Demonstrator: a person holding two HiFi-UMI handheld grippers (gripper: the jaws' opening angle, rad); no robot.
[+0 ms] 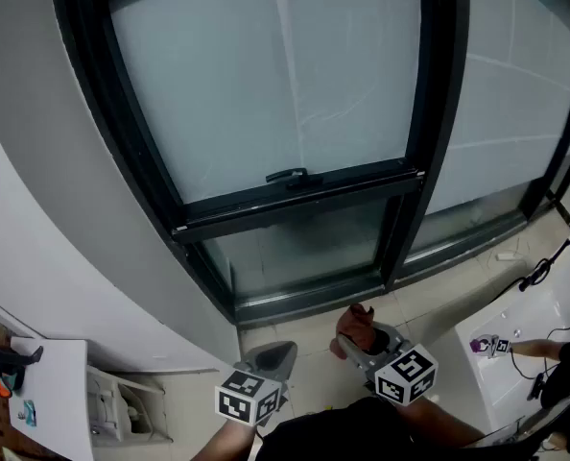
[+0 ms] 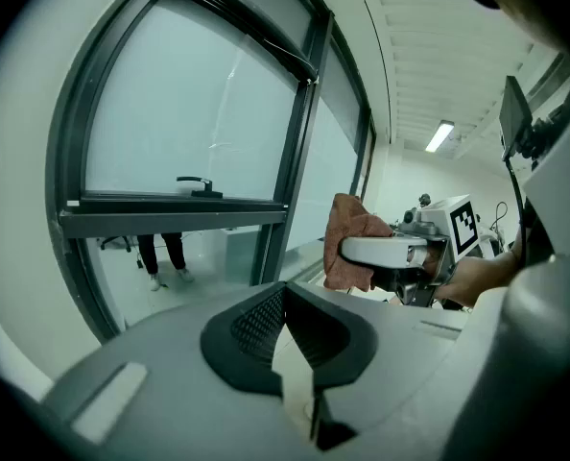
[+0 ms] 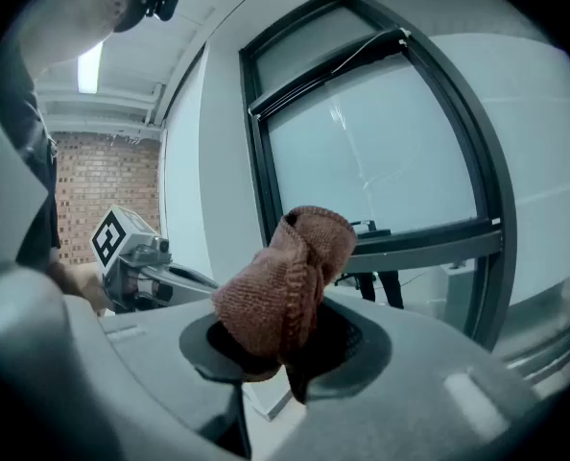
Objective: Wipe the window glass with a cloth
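A reddish-brown cloth (image 3: 287, 279) is bunched up in my right gripper (image 3: 290, 353), which is shut on it. In the head view the cloth (image 1: 359, 326) sticks out of the right gripper (image 1: 362, 339) low in the picture, short of the window. The left gripper view shows the same cloth (image 2: 350, 250) off to the right. My left gripper (image 2: 290, 349) is shut with nothing in it; in the head view it (image 1: 271, 356) sits beside the right one. The window glass (image 1: 266, 75) in its black frame (image 1: 295, 192) fills the space ahead, with a black handle (image 1: 287, 175) on the sash.
A lower glass pane (image 1: 299, 243) sits under the sash and another pane (image 1: 515, 84) is to the right. A white table (image 1: 515, 353) with cables stands at the right, a white cabinet (image 1: 50, 397) at the left. Tiled floor (image 1: 314, 373) lies below the window.
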